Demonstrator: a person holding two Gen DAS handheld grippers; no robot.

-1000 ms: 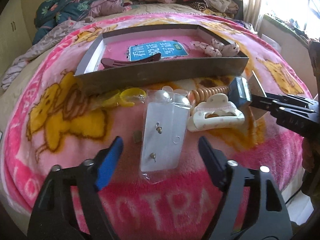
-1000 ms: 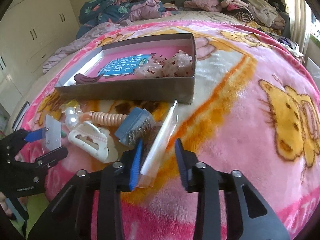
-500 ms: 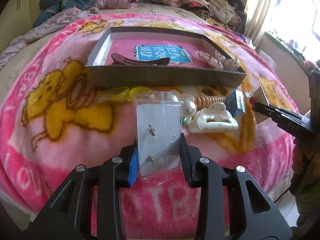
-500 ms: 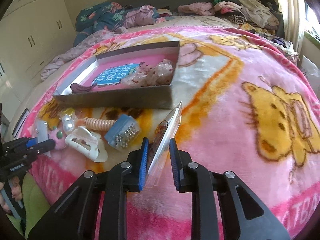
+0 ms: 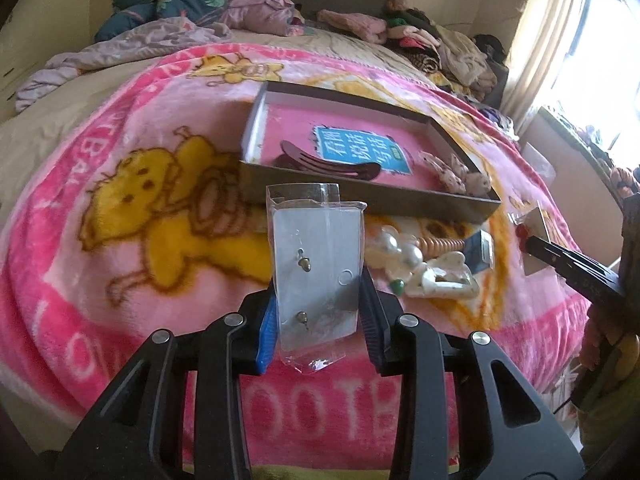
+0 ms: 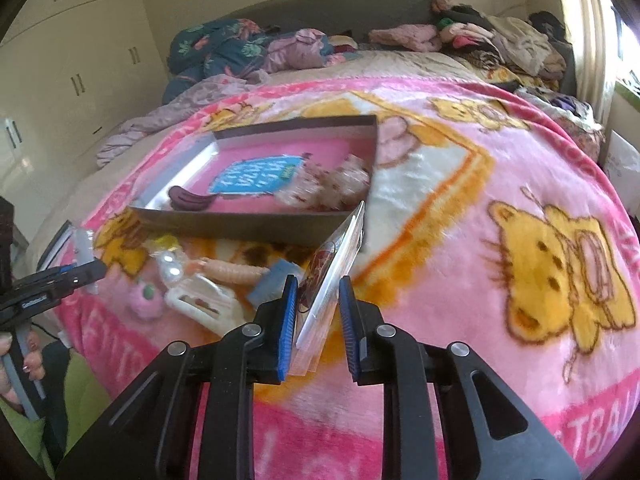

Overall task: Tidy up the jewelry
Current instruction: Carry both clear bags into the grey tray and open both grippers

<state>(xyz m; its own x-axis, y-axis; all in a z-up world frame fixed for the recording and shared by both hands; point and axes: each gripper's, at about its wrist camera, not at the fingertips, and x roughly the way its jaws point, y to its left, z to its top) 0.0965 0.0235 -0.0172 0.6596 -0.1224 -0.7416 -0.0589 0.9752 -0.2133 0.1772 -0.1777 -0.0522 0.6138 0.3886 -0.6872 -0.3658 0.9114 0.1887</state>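
My left gripper [image 5: 318, 300] is shut on a clear bag holding an earring card [image 5: 316, 264], lifted above the pink blanket in front of the open box [image 5: 360, 192]. My right gripper [image 6: 318, 300] is shut on another clear jewelry packet [image 6: 332, 276], held edge-on and raised near the box's near right corner [image 6: 256, 228]. The box holds a dark red hair clip [image 5: 324, 164], a blue label and a pale floral scrunchie [image 5: 456, 172]. On the blanket lie a pearl piece [image 5: 396, 248], a white claw clip [image 5: 444, 280], a peach coil tie [image 5: 440, 245] and a blue comb [image 5: 482, 250].
The pink cartoon blanket [image 6: 500, 208] covers the bed. Piled clothes and bedding [image 5: 192, 4] lie at the far side by the headboard. A window [image 5: 596, 44] is at the right. White wardrobes [image 6: 68, 64] stand to the left. The bed's near edge is just below the grippers.
My left gripper closed on the earring card bag and lifted it off the blanket. My right gripper tightened on its packet and raised it.
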